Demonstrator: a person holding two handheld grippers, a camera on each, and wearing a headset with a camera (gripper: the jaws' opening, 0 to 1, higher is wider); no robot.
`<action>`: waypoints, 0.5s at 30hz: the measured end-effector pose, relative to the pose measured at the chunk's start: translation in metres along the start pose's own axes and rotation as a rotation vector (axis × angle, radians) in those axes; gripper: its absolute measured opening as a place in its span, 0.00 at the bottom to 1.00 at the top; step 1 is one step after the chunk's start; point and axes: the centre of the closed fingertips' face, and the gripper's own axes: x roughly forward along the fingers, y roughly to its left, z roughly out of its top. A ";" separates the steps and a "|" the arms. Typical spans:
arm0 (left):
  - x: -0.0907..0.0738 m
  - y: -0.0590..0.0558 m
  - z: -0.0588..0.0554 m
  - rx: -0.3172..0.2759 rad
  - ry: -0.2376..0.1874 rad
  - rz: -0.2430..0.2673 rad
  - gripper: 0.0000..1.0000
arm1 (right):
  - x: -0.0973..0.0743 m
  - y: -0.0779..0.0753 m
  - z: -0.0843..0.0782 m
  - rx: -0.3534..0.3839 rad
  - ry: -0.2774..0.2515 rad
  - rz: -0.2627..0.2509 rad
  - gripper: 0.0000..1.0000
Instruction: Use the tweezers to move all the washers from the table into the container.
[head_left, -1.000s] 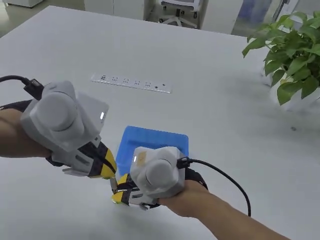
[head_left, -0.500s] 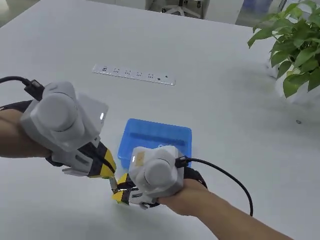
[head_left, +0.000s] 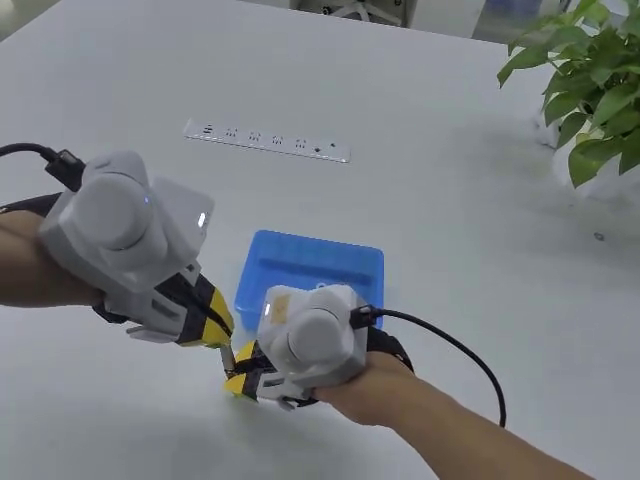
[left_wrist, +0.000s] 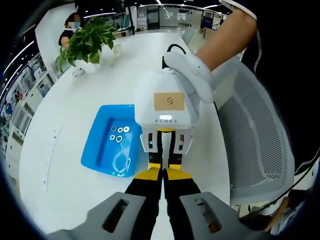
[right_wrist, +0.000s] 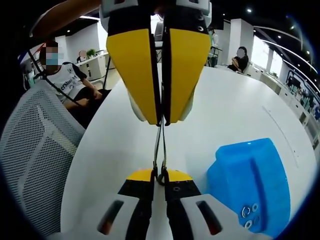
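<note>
Open white table (head_left: 450, 200) spreads wide on every side of the blue container (head_left: 310, 262), with a power strip (head_left: 265, 141) beyond it and a plant (head_left: 590, 80) well off to its right. Just beside the container's near left corner, the left gripper (left_wrist: 162, 176) and right gripper (right_wrist: 159, 176) meet tip to tip, both clamped tight on the tweezers (right_wrist: 160, 145). A few washers (left_wrist: 120, 133) lie inside the container.

Glossy blue plastic container (head_left: 300, 266), metal tweezers (right_wrist: 159, 144), matt wht table (head_left: 420, 130).
</note>
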 end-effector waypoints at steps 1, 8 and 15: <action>0.000 0.000 0.000 0.002 0.001 0.000 0.05 | 0.000 0.000 0.000 -0.001 0.001 0.000 0.09; -0.001 -0.002 0.001 0.005 0.006 0.002 0.05 | -0.001 0.002 0.001 -0.005 0.002 -0.003 0.09; -0.005 -0.005 0.005 0.013 0.003 0.008 0.05 | -0.006 0.005 0.004 -0.017 0.004 0.000 0.09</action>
